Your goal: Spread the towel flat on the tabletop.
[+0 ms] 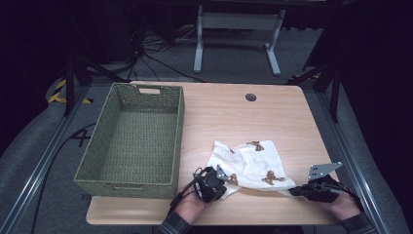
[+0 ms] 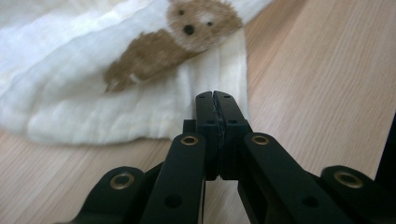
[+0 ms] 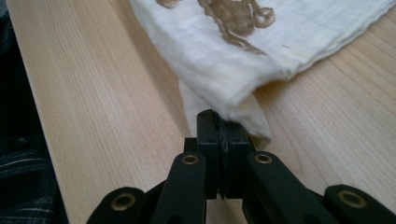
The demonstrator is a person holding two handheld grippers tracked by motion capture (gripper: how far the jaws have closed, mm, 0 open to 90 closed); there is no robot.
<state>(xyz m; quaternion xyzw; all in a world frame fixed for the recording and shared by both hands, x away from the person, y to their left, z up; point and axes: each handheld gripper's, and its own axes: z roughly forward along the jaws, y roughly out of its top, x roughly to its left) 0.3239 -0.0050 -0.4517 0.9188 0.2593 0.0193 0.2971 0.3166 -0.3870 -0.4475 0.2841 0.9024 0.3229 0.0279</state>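
High view: both claws are clenching near corners of the white bear-print cloth [image 1: 249, 165], left claw [image 1: 225, 181] and right claw [image 1: 293, 191], while it is lying rumpled on the surface [image 1: 229, 114]. Folding or moving it into the empty wicker basket [image 1: 92, 165] looks barely begun.

A deep green woven rectangular basket [image 1: 130, 141] sits on the left of the light wooden table [image 1: 229, 109]. A small round dark hole [image 1: 251, 97] marks the tabletop's far side. Beyond, a white metal frame [image 1: 237, 34] stands on grey floor.
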